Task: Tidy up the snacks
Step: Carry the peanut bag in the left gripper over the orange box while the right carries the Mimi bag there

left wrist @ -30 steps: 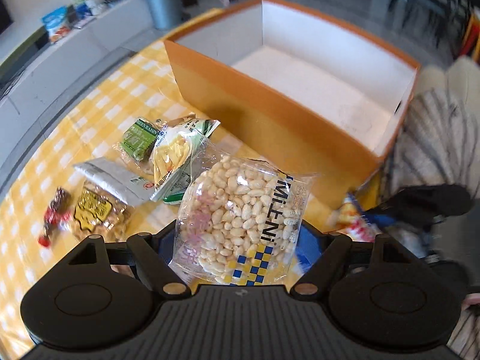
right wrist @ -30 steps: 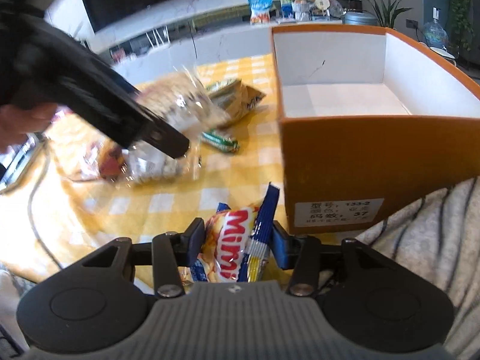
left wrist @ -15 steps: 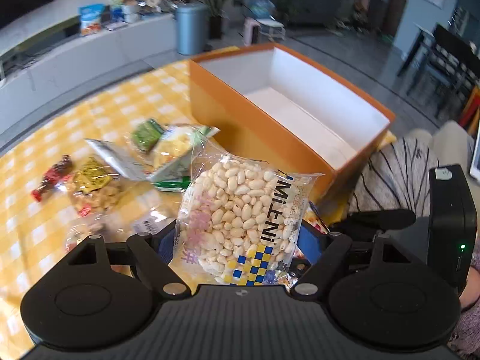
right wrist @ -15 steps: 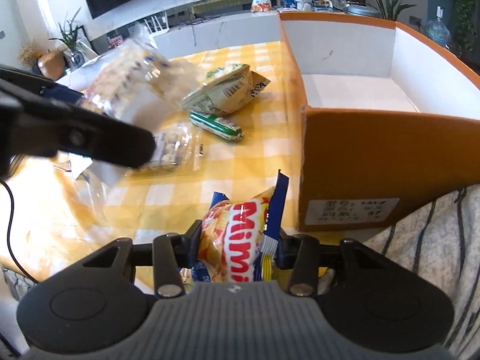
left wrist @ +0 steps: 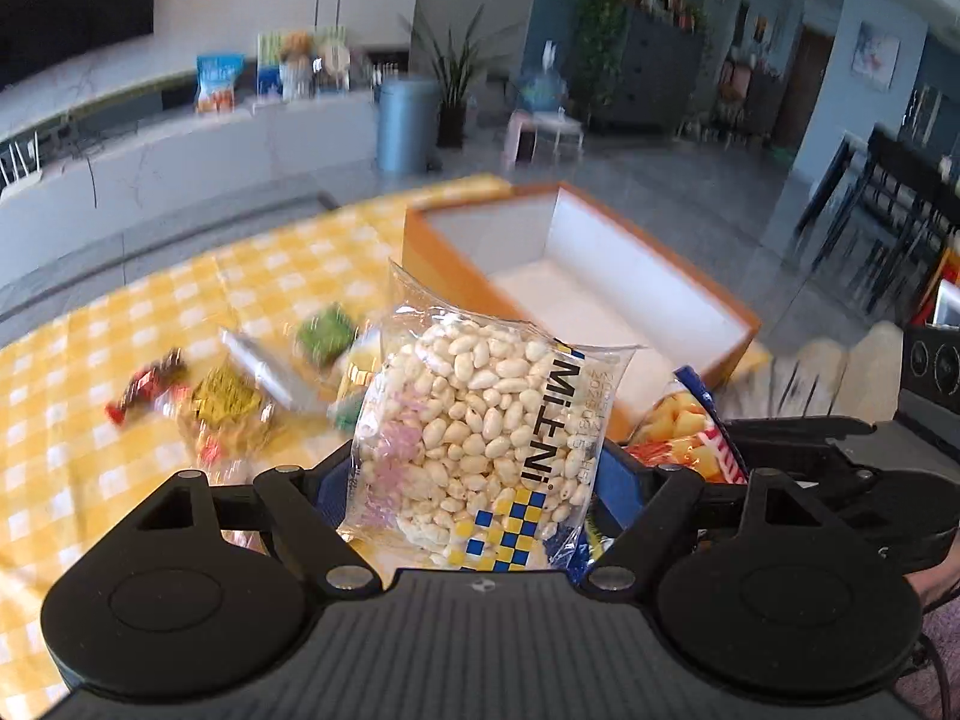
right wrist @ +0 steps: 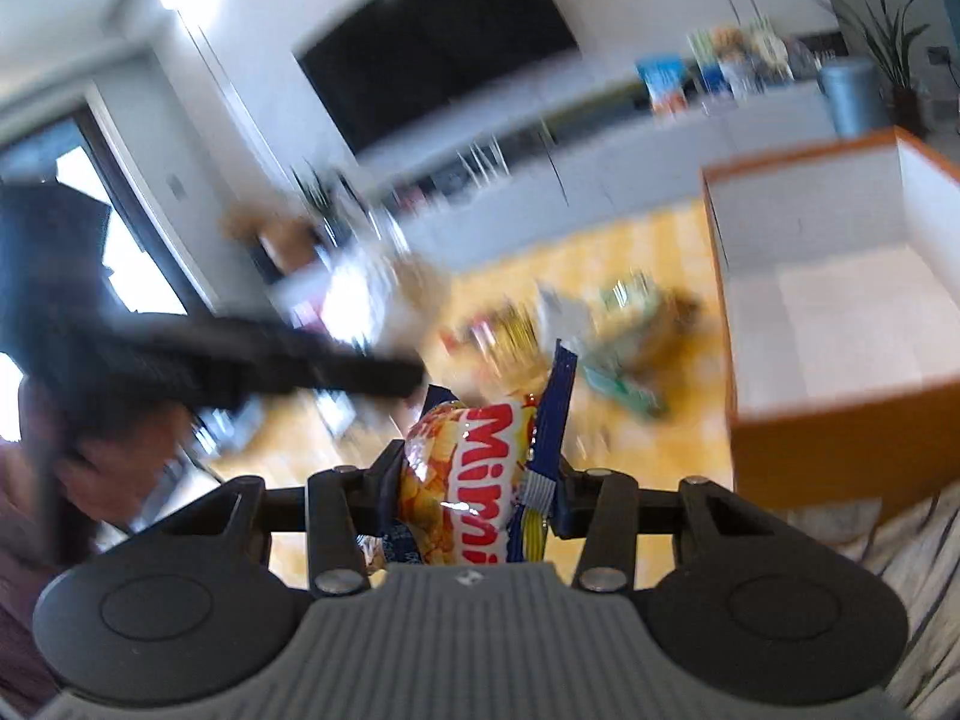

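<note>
Both tools carry a snack toward the orange box.

Our left tool [left wrist: 474,480] pinches the clear puffed-grain bag [left wrist: 480,426] across its width, so its sides stand spread wide. Our right tool [right wrist: 477,483] squeezes the crumpled Mimi packet [right wrist: 474,480], held upright between narrow sides so it cannot slip. The open orange box [left wrist: 600,300] sits ahead and to the right of each tool, empty. We judge both bags are bound there. Loose snacks [left wrist: 228,402] lie on the yellow checked desk [left wrist: 90,480], ahead-left of the left tool.

"Mi+Ni" on clear puffed-grain bag [left wrist: 480,426]; red "Mimi" lettering, partly hidden, on orange-blue snack packet [right wrist: 480,480].
</note>
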### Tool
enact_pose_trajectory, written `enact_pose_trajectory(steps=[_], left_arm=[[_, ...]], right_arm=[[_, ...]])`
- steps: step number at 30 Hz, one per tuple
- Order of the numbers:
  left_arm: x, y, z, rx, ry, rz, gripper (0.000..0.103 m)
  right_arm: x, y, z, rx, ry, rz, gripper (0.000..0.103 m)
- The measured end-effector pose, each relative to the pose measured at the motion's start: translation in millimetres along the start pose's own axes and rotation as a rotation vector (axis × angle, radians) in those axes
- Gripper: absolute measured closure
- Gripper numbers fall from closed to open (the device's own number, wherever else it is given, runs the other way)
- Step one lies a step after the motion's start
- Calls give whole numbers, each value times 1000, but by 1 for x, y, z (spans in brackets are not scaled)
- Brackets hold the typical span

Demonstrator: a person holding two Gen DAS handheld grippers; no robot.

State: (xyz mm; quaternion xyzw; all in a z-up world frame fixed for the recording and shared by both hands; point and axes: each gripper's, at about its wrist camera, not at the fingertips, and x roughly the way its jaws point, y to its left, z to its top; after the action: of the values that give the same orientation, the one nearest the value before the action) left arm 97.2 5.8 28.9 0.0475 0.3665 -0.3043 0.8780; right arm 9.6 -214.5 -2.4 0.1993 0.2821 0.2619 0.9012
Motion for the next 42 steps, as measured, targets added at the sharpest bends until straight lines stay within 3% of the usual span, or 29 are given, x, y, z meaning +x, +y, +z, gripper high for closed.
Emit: enact_pose_trajectory(steps=[4,12,19,27,31,35,42], left_arm=[[2,-12,21,-4,-20,-25,11],[39,-51,56,-14,-45,-126,11],[88,-81,69,-48,26,-231,11],[128,-78,68,-157,132,-279,11],[137,-67,63,-208,148,-226,11],[147,-63,52,-198,206,-178,11],[143,-61,50,-217,201,-185,11]], right_arm=[[-27,-7,15,-12,-126,-70,62],[-64,-51,21,46,-279,-260,62],[-81,-95,1,240,-403,-184,62],[-87,-111,-9,374,-471,-236,62],[-89,-119,-10,415,-487,-215,62],[-85,-121,-8,397,-470,-224,62],[-82,-127,-4,387,-472,-227,62]])
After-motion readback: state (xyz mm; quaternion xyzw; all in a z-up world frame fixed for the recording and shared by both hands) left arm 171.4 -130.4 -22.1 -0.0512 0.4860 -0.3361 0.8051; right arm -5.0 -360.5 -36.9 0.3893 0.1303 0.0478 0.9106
